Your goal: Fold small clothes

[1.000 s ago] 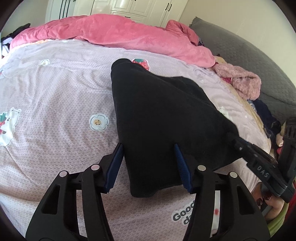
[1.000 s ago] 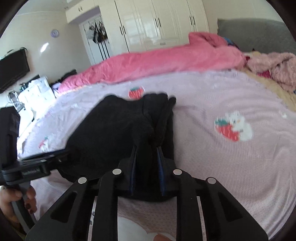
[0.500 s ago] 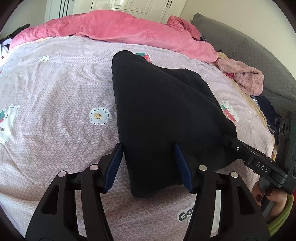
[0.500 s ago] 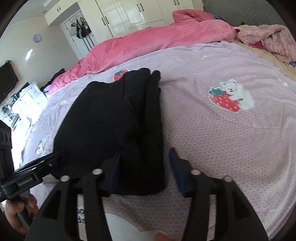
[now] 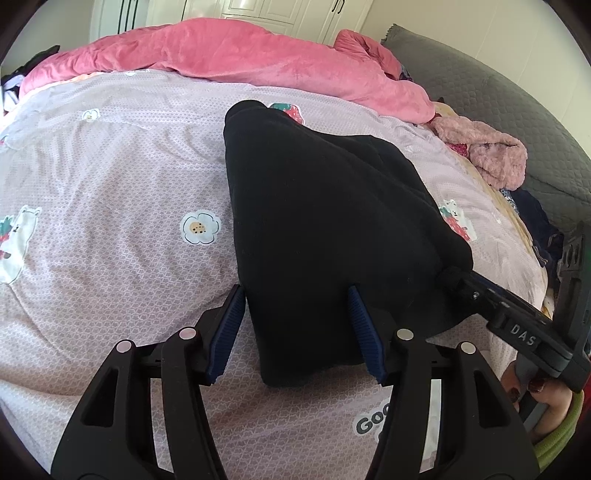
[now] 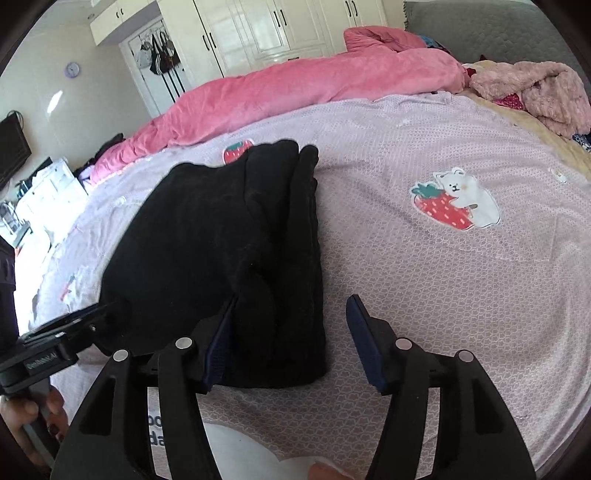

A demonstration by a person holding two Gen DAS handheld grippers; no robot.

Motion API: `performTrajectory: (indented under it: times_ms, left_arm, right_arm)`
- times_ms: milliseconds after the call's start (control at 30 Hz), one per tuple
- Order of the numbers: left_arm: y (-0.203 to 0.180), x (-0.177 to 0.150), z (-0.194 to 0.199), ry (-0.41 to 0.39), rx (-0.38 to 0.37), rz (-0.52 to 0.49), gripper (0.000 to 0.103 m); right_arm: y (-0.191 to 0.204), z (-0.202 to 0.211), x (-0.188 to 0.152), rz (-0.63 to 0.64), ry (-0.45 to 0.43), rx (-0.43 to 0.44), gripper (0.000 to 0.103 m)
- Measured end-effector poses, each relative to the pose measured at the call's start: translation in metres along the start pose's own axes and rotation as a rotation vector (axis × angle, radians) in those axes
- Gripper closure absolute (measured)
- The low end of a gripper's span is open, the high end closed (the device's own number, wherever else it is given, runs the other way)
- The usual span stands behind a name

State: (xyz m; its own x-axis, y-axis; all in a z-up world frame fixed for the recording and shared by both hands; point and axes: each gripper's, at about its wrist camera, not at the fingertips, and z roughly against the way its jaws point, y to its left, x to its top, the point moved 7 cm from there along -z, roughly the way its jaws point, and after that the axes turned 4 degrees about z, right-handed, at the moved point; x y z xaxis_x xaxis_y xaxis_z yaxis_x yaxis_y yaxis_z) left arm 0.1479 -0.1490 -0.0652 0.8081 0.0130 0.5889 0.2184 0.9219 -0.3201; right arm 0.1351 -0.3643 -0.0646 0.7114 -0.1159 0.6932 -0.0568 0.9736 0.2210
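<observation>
A folded black garment (image 5: 317, 229) lies flat on the lilac printed bedsheet (image 5: 110, 177). My left gripper (image 5: 297, 330) is open, its blue pads on either side of the garment's near left corner. My right gripper (image 6: 291, 339) is open at the garment's near right corner (image 6: 266, 288); its left pad touches the cloth's folded edge and its right pad stands over bare sheet. The right gripper also shows in the left wrist view (image 5: 513, 325) at the garment's right edge. The left gripper shows at the left edge of the right wrist view (image 6: 48, 350).
A pink duvet (image 5: 236, 55) is bunched along the far side of the bed. A fluffy pink garment (image 5: 487, 155) and dark clothes (image 5: 535, 218) lie at the right by a grey headboard (image 5: 517, 96). White wardrobes (image 6: 273, 33) stand beyond.
My right gripper, shut on the garment's edge a second ago, has opened and let go; the garment now lies flat. My left gripper stayed open at its corner.
</observation>
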Motion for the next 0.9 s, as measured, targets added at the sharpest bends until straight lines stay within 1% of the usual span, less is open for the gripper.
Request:
performTrajectory:
  times_ms: [100, 133, 167, 200, 267, 300, 333, 367, 433, 500, 533, 567, 633, 833, 900]
  left_arm:
    - [-0.001, 0.001, 0.004, -0.004, 0.001, -0.002, 0.053]
    - [-0.001, 0.001, 0.005, -0.005, 0.002, -0.002, 0.053]
    - [-0.001, 0.001, 0.007, -0.007, 0.004, -0.003, 0.049]
    - [0.0, 0.001, 0.009, -0.01, 0.009, -0.004, 0.046]
    - [0.002, 0.001, 0.013, -0.014, 0.018, -0.003, 0.045]
    - [0.002, 0.001, 0.015, -0.014, 0.021, -0.002, 0.043]
    - [0.003, 0.002, 0.017, -0.016, 0.025, 0.0, 0.04]
    - [0.004, 0.002, 0.019, -0.02, 0.03, 0.001, 0.035]
    - [0.004, 0.002, 0.024, -0.031, 0.033, 0.001, 0.031]
    - [0.004, 0.003, 0.031, -0.043, 0.033, -0.002, 0.02]
    - [0.003, 0.004, 0.034, -0.048, 0.031, -0.007, 0.017]
    - [0.002, 0.004, 0.038, -0.054, 0.027, -0.015, 0.01]
    - [0.0, 0.004, 0.044, -0.064, 0.026, -0.021, 0.009]
    - [-0.003, 0.002, 0.069, -0.117, 0.093, -0.073, 0.009]
    - [-0.003, 0.002, 0.078, -0.141, 0.101, -0.078, 0.009]
  right_arm:
    - [0.002, 0.01, 0.002, 0.015, -0.041, -0.016, 0.042]
    - [0.002, 0.013, 0.002, 0.017, -0.05, -0.02, 0.036]
    - [0.002, 0.017, 0.003, 0.018, -0.067, -0.03, 0.024]
    - [0.001, 0.021, 0.003, 0.014, -0.079, -0.044, 0.02]
    - [-0.003, 0.029, 0.003, -0.003, -0.096, -0.056, 0.017]
    - [-0.005, 0.032, 0.002, -0.012, -0.103, -0.058, 0.016]
    - [-0.007, 0.036, 0.001, -0.021, -0.109, -0.067, 0.012]
    - [-0.009, 0.039, -0.001, -0.027, -0.112, -0.076, 0.011]
    - [-0.01, 0.044, -0.002, -0.034, -0.12, -0.082, 0.009]
    - [-0.011, 0.052, -0.003, -0.044, -0.141, -0.088, 0.006]
    - [-0.011, 0.055, -0.003, -0.046, -0.145, -0.087, 0.005]
    - [-0.009, 0.058, -0.003, -0.044, -0.15, -0.082, 0.005]
    - [-0.005, 0.067, -0.004, -0.028, -0.164, -0.079, 0.005]
    - [0.006, 0.091, -0.004, 0.013, -0.215, -0.093, 0.005]
    - [0.009, 0.099, -0.005, 0.022, -0.233, -0.096, 0.005]
